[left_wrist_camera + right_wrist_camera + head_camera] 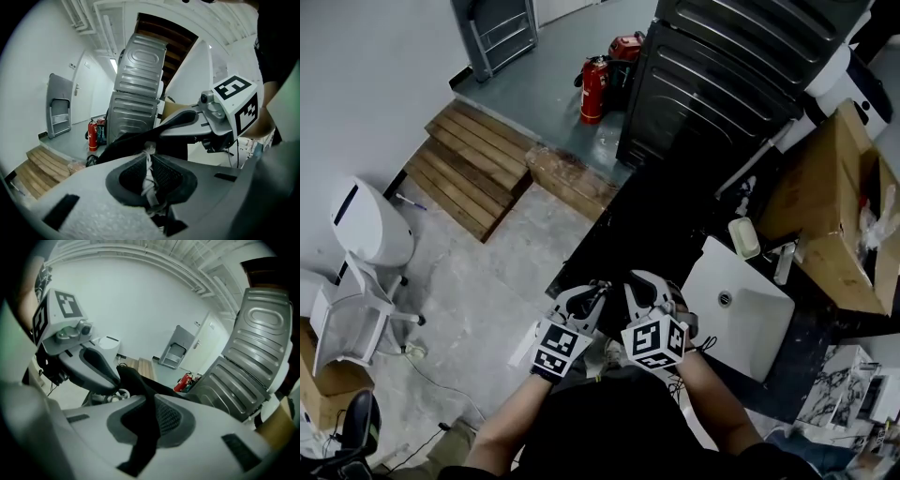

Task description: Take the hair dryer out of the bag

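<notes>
Tight up close: left gripper (589,295) and right gripper (642,289) sit side by side at the table's (647,225) near edge, jaws pinched on a white cord (149,173) and the black bag (140,394), so there's no gap between them. Ahead the table looks bare up to the metal cabinet (722,84). The sink (736,305) and cardboard box (825,206) wall off the right. Left is open floor (487,281).

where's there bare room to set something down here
The dark counter between you and the metal cabinet looks bare, though it is dim. The white basin to its right is empty. The right edge is crowded with the cardboard box and soap dish.
</notes>
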`<state>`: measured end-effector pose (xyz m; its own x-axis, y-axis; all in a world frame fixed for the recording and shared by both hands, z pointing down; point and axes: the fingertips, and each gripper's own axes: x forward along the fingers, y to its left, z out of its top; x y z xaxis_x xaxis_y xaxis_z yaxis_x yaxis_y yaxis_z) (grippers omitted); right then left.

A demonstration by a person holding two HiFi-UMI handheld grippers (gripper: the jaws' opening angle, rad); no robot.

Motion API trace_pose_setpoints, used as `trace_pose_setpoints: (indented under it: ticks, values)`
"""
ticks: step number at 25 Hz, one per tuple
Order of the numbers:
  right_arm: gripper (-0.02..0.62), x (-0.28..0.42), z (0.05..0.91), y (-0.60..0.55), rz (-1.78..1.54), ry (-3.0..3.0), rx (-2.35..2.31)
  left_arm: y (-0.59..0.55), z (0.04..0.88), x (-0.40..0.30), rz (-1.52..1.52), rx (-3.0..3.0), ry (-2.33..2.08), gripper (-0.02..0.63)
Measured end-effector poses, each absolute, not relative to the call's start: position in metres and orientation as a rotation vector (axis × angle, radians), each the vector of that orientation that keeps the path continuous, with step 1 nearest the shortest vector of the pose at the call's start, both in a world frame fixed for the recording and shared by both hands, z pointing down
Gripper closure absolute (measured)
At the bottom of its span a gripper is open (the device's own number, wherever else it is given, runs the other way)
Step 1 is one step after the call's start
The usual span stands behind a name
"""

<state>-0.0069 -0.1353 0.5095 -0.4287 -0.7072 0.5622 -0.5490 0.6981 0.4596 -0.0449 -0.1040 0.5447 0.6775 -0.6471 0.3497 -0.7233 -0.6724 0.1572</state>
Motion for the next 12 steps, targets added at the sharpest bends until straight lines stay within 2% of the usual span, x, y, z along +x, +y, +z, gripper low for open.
trace_pose_setpoints:
  ticks: [10,12]
  values:
    - [0.565,-0.005,0.496,-0.145,-0.242,-2.173,0.986,-0.135,0.543,-0.033,0.505,2.658,-1.129,0.570]
    - [0.565,-0.005,0.496,-0.147,-0.241,-2.175,0.989,-0.139,0.551,-0.029,0.560,2.644,-1.101,0.484]
